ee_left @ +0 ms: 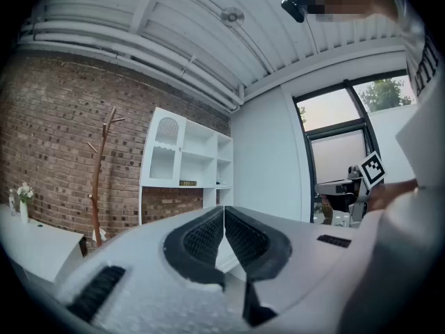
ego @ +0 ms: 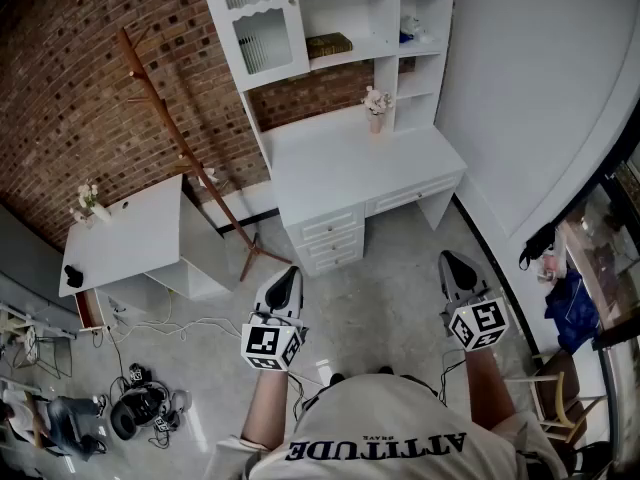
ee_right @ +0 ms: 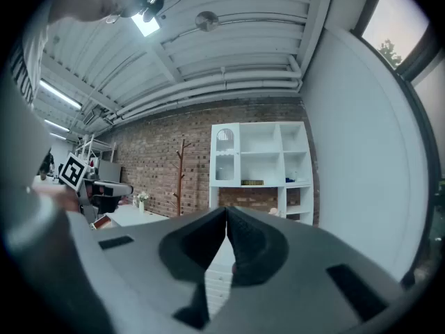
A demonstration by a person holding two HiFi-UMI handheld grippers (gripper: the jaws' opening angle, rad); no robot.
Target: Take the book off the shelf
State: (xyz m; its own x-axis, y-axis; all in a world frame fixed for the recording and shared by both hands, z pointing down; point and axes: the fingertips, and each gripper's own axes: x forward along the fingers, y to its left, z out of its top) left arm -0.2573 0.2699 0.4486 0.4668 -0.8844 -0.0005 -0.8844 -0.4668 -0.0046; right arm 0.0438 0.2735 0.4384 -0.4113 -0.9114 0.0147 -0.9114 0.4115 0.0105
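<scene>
Both fingers (ee_left: 201,239) pairs together, book (ego: 328,45) shelved well beyond

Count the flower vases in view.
2: a flower vase on the white desk below the shelves; another vase on the left table. Others may be hidden.

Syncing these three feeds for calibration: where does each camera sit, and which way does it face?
Head view: on the person's head, steeply down at desk and floor; forearms, left gripper, right gripper show.
Left gripper view: on that gripper, level along its shut jaws toward the shelf unit.
Right gripper view: likewise, own shut jaws.
All share the book.
</scene>
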